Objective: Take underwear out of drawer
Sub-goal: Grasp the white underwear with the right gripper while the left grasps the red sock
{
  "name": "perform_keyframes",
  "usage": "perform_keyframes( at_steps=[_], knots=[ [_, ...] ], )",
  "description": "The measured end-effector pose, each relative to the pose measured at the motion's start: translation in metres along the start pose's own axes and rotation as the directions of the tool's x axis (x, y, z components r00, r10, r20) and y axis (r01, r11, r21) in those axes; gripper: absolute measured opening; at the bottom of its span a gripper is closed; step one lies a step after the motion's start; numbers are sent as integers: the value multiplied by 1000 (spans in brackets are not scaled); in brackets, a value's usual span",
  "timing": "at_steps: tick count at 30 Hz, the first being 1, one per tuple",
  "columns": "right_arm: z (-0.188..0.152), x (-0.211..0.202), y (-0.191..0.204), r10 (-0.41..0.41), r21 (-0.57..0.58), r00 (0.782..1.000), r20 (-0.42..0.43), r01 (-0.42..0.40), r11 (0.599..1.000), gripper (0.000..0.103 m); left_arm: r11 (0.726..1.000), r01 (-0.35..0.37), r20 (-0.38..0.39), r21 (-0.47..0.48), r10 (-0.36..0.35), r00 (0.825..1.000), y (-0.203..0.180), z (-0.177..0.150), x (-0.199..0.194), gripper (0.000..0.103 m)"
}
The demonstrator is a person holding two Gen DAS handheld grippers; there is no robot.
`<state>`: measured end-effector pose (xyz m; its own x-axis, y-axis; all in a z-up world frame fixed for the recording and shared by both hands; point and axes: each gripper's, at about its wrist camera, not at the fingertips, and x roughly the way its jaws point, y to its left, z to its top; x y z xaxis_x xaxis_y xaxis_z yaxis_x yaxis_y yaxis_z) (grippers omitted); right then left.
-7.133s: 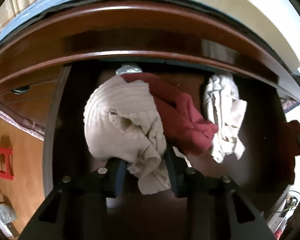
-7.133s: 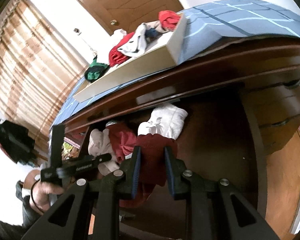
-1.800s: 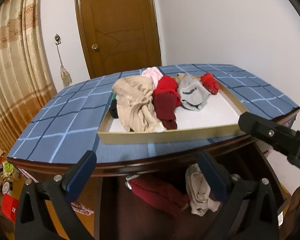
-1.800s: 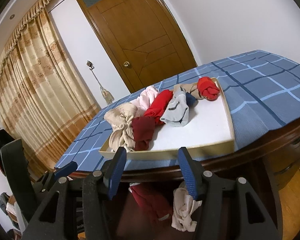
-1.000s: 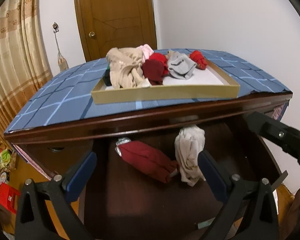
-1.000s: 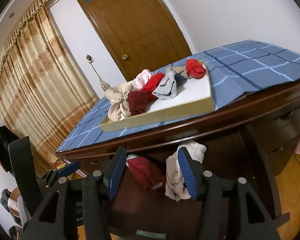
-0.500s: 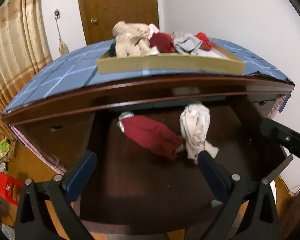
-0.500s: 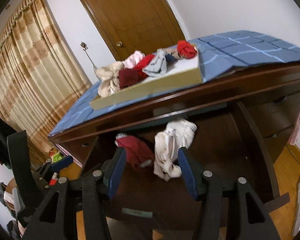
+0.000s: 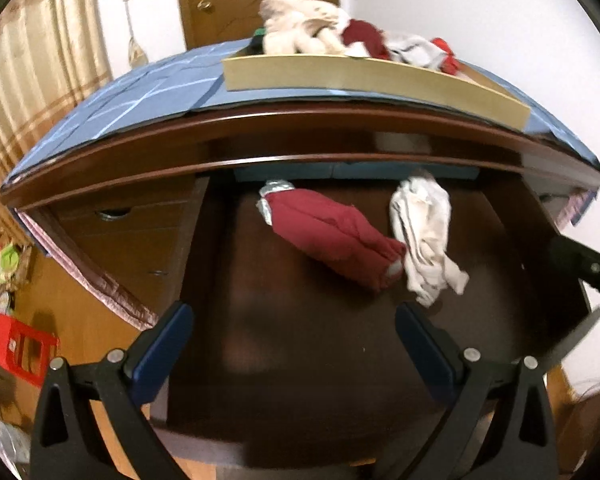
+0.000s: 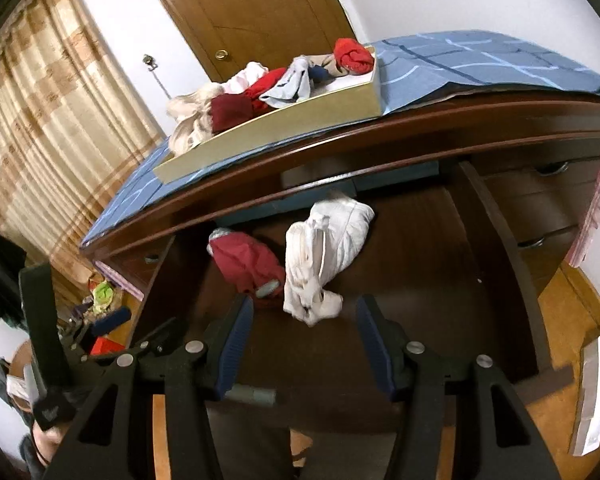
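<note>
The dark wooden drawer (image 9: 284,344) is pulled open under the tabletop. In it lie a dark red underwear piece (image 9: 332,236) with a silver waistband and a white one (image 9: 424,236) to its right, touching it. Both also show in the right wrist view: the red one (image 10: 246,262) and the white one (image 10: 324,256). My left gripper (image 9: 294,338) is open and empty above the drawer's front part. My right gripper (image 10: 305,334) is open and empty just in front of the white piece.
A shallow beige tray (image 9: 372,76) with several underwear pieces stands on the blue checked tablecloth (image 9: 148,100) above. Side drawers with metal handles (image 10: 548,196) are at the right. A red stool (image 9: 20,348) stands on the floor at the left.
Both grippers have dropped from tray height down to the open drawer and moved closer to it. Both stay open and empty; the two pieces in the drawer have not moved.
</note>
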<state>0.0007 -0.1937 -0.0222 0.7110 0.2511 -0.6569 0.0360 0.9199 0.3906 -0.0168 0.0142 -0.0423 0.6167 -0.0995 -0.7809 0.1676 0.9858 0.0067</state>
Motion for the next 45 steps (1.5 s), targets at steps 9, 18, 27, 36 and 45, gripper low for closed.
perform_keyframes(
  at_steps=[9, 18, 27, 36, 45],
  knots=[
    [36, 107, 12, 19, 35, 966, -259, -11, 999, 56, 996, -62, -32, -61, 60, 998, 19, 23, 14, 102],
    [28, 162, 26, -130, -70, 900, -415, 110, 991, 34, 991, -10, -69, -133, 0, 998, 29, 29, 26, 102],
    [22, 158, 17, -140, -146, 878, -457, 81, 986, 15, 994, 7, -112, -114, -20, 994, 12, 36, 40, 102],
    [3, 108, -5, -102, -179, 866, -489, 15, 984, 15, 994, 8, -176, -110, -27, 984, -15, 44, 60, 102],
    [20, 76, -7, 5, -131, 910, -415, -65, 989, 55, 972, -99, -273, -214, 38, 961, -25, 49, 92, 102]
  ],
)
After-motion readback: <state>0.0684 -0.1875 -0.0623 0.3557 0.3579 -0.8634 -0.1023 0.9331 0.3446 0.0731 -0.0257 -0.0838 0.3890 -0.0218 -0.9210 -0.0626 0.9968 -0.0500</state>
